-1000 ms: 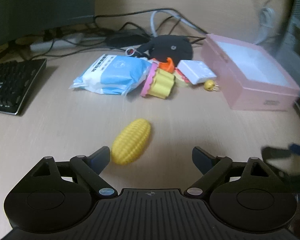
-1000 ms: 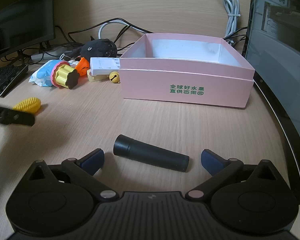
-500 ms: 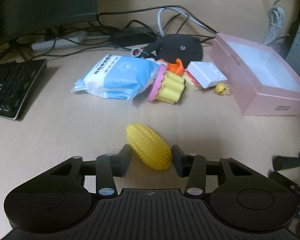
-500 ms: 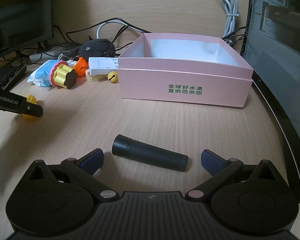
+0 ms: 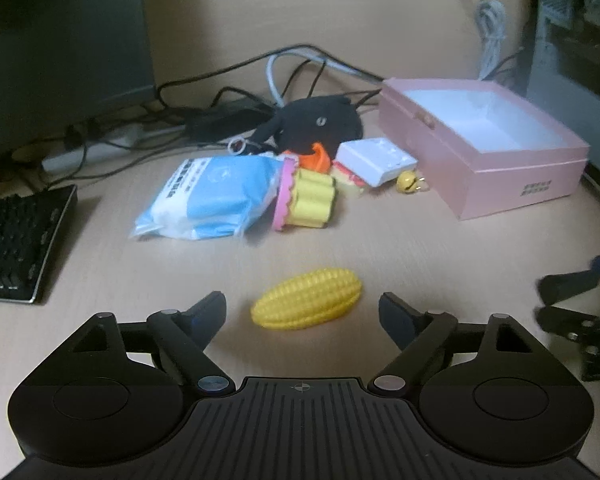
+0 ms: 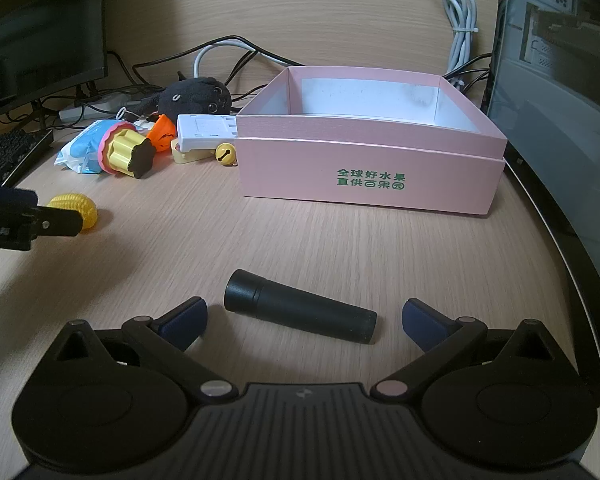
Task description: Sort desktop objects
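Observation:
A yellow toy corn cob lies sideways on the wooden desk between the fingers of my left gripper. Its jaws are opening and neither pad touches the cob. In the right wrist view the cob shows partly behind a left finger. A black tapered cylinder lies on the desk between the fingers of my right gripper, which stands open and clear of it. An open, empty pink box sits at the back right.
A pile lies left of the box: blue wipes pack, yellow-and-pink cupcake toy, black plush, white case, small yellow bell. A keyboard, monitor, cables and a computer tower border the desk.
The left jaws closed around the corn cob half a second ago and have spread wide again. The cob has turned on the desk and now lies crosswise. The right gripper and cylinder have not moved.

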Available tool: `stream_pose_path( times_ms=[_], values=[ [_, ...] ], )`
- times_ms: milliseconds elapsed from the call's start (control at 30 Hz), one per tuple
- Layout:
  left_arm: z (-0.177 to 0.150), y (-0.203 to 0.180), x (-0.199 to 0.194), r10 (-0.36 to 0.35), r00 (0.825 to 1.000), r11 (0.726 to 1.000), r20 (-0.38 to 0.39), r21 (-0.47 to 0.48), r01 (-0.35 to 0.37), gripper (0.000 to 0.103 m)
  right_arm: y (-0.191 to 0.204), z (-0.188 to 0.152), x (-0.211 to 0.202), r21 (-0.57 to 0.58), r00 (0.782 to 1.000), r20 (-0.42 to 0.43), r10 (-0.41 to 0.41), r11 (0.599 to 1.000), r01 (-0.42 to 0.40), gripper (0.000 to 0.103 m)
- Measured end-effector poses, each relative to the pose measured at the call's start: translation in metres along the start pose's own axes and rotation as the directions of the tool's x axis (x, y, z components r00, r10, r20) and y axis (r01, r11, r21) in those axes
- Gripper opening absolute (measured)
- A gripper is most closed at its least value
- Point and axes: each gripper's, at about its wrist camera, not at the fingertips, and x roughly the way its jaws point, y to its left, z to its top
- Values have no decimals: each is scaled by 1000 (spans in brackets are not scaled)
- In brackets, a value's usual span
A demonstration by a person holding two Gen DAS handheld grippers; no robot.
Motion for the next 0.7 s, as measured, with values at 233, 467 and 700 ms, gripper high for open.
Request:
stream_pose_path(
  times_ms=[233, 467, 700],
  values=[
    [5, -6, 15, 24, 998, 995, -66, -96, -30, 76, 0, 0, 0, 2, 1000, -1, -3, 1000, 3, 103],
    [5, -3, 14, 21, 998, 996, -67, -90, -27, 27, 13, -3, -5, 46, 998, -6, -68, 997, 69, 103],
    [-4, -1, 3, 0, 998, 995, -70, -97, -7, 37, 15, 1, -6, 75, 996, 26, -91, 993, 88, 101]
  ],
)
